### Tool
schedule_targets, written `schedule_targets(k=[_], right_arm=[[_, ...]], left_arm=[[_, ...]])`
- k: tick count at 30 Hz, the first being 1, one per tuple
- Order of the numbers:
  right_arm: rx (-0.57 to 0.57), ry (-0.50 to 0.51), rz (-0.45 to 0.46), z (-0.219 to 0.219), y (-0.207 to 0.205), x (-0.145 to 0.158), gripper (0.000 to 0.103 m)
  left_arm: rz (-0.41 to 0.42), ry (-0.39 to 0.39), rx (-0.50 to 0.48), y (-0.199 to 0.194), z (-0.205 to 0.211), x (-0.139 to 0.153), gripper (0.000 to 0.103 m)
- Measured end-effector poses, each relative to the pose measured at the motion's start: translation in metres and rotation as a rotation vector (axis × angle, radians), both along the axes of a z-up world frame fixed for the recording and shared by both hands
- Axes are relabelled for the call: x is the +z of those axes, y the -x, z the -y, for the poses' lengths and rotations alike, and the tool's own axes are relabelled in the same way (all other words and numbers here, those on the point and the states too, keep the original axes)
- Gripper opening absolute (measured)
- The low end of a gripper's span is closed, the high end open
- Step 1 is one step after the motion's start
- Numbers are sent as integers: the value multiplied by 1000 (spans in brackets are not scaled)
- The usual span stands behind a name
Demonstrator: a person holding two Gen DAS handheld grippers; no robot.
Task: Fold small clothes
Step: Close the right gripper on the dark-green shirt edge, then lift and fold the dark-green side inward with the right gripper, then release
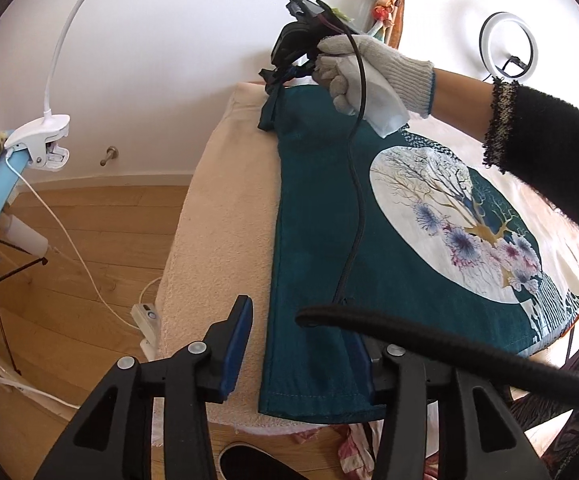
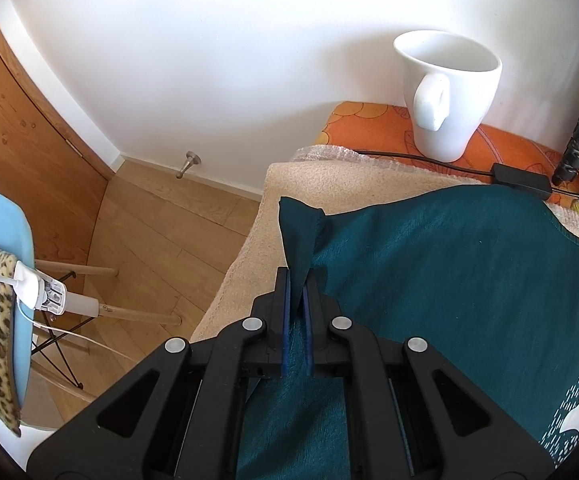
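While our left gripper (image 1: pixel 305 344) hangs with its jaws apart over the near hem of the teal garment (image 1: pixel 321 240), nothing is pinched between the pads; one blue pad (image 1: pixel 235 344) stands off the cloth's edge and the other sits over the fabric, we judge so that it can take this corner next. That garment lies spread on the cream towel (image 1: pixel 217 216) covering the table, its printed round panel (image 1: pixel 449 224) facing up, which gives us a flat surface to fold on. Farther along, our right gloved hand (image 1: pixel 363 76) carries the right gripper (image 2: pixel 297 296), clamped tight on the far corner of the teal cloth, a peak of fabric standing up beyond the pads. We probably hold it raised to carry that edge over, though the fold line itself is hard to make out. Beyond sit a white mug (image 2: pixel 447 96) and the wall
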State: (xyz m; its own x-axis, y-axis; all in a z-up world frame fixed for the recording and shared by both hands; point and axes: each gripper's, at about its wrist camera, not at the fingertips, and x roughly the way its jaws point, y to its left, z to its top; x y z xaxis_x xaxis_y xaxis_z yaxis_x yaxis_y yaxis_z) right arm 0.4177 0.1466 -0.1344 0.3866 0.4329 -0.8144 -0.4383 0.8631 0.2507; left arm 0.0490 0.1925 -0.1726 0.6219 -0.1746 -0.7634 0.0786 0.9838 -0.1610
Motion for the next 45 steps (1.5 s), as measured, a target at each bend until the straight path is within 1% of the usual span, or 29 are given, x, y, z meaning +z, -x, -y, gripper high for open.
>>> schedule_targets(k=[2, 3, 4, 5, 6, 7, 8, 10, 13, 18, 21, 23, 26, 28, 33, 36, 37, 39, 40, 41, 42, 44, 45], right_arm=[[5, 11, 8, 0, 1, 1, 6], [8, 8, 10, 1, 2, 2, 6], [8, 2, 10, 2, 2, 2, 6], [5, -4, 8, 4, 1, 3, 6], [2, -8, 6, 6, 1, 2, 6], [0, -12, 4, 7, 1, 2, 6], [0, -14, 2, 8, 0, 2, 6], [1, -12, 6, 11, 1, 3, 6], [4, -23, 13, 17, 2, 7, 6], [-3, -52, 31, 42, 2, 19, 6], [-22, -90, 36, 68, 0, 26, 6], [-43, -109, 42, 88, 0, 30, 6], [-82, -135, 52, 123, 3, 32, 6], [-115, -147, 48, 146, 4, 30, 6], [-205, -130, 40, 198, 5, 14, 6], [-254, -117, 16, 220, 2, 2, 6], [-260, -119, 9, 224, 1, -1, 7], [-263, -123, 3, 231, -1, -7, 7], [-268, -117, 5, 233, -2, -7, 8], [-278, -103, 10, 235, -3, -8, 13], [-299, -95, 37, 237, -2, -8, 15], [-324, -39, 74, 244, -1, -6, 21], [-337, -17, 83, 247, -1, -5, 30]], left_arm=[[-28, 14, -5, -1, -3, -7, 43], [-45, 5, 2, -2, -4, -11, 40], [-66, 4, 5, -3, -5, -15, 29], [-79, 8, 6, -3, -5, -19, 24], [-73, 10, 8, -3, -6, -19, 22], [-70, 19, 7, -2, -8, -19, 6], [-76, 38, 6, -2, -9, -17, 0], [-67, 83, 4, -1, -10, -11, 0], [-40, 81, -42, -1, 2, 6, 0], [-15, 50, -182, -7, 40, 38, 0], [-39, 41, -279, -17, 70, 50, 0], [-50, 17, -347, -22, 95, 55, 0], [-51, -32, -443, -25, 131, 61, 0], [-53, -46, -491, -26, 151, 62, 0], [-82, -72, -565, -29, 190, 55, 0], [-72, -94, -590, -26, 215, 46, 0], [-76, -82, -600, -26, 220, 44, 0], [-102, -54, -619, -27, 228, 40, 16], [-108, -45, -632, -25, 230, 40, 28], [-102, -48, -642, -22, 232, 41, 29], [-95, -60, -652, -18, 235, 42, 29], [-82, -72, -669, -10, 236, 45, 29], [-78, -74, -671, -7, 236, 47, 29]])
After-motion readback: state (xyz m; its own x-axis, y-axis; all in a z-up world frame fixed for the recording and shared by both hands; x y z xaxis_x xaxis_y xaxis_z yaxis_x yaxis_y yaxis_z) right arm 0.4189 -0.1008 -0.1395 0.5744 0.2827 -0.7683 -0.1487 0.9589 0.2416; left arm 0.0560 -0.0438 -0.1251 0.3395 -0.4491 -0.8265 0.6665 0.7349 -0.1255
